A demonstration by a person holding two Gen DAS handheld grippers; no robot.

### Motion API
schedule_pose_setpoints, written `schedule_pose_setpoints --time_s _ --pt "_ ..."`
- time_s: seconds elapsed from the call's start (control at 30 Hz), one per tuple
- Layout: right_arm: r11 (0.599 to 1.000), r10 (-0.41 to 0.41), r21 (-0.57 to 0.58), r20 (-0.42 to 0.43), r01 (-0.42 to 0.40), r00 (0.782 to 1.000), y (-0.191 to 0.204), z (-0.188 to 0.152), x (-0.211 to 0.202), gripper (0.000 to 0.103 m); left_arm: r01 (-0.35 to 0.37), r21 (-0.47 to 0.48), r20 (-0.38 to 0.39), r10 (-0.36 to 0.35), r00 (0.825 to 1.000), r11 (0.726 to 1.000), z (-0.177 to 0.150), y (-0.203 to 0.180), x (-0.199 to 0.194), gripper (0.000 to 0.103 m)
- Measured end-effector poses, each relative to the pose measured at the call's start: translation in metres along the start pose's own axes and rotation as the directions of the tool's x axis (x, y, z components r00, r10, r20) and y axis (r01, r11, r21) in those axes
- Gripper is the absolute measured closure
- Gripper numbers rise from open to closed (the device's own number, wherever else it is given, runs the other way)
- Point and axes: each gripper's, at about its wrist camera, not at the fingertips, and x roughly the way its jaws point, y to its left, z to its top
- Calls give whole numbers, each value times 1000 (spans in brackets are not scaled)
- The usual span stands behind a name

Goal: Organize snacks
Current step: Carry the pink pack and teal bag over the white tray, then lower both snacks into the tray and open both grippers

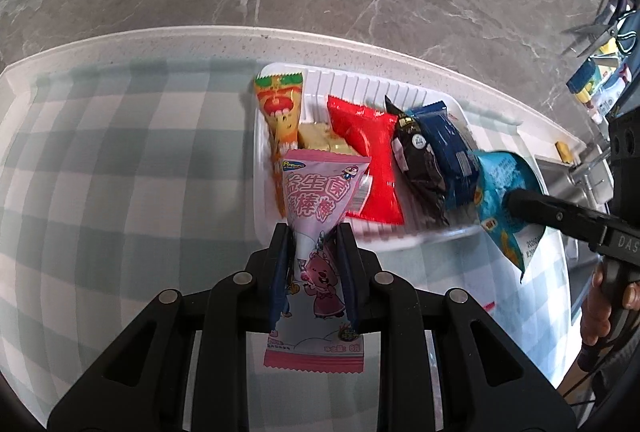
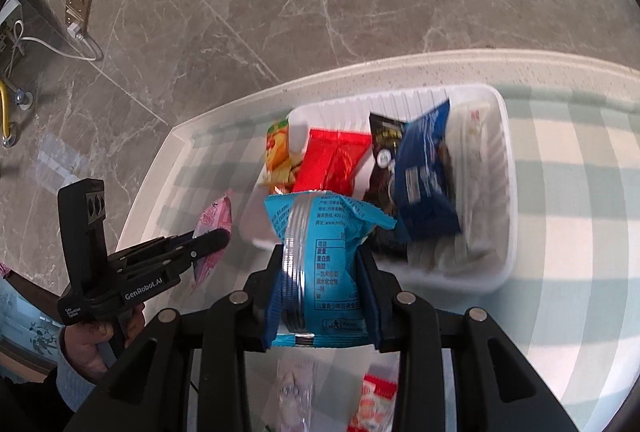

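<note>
Through my left wrist camera, my left claw was pinched narrow on the pink lollipop packet, whose long axis ran straight out along my fingers, its wide flared end hanging over the near edge of the white tray just ahead. The tray already held an orange packet, a red one, a black one and a dark blue one. To the right, my right claw gripped the light blue packet at the tray's right near corner. Through my right wrist camera, that claw was clamped on the light blue packet, held lengthwise over the tray's near rim; bare tray floor lay ahead and to the right. I judged both hands about equally near, each needing only a short push forward before letting go.
</note>
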Motion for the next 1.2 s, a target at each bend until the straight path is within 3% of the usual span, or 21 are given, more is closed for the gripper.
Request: schedule_pose_setpoints --time_s 0.57,0.83,1.2 --pt "998 -55 19 17 55 998 -11 46 33 67 25 24 -18 -24 1000 999 64 -20 49 81" --pt "994 -112 10 25 112 993 -15 58 49 64 1 54 -28 0 1000 999 83 -26 77 80" --pt "992 -124 -5 81 125 989 -16 45 20 64 -16 47 33 15 999 999 73 -23 52 76"
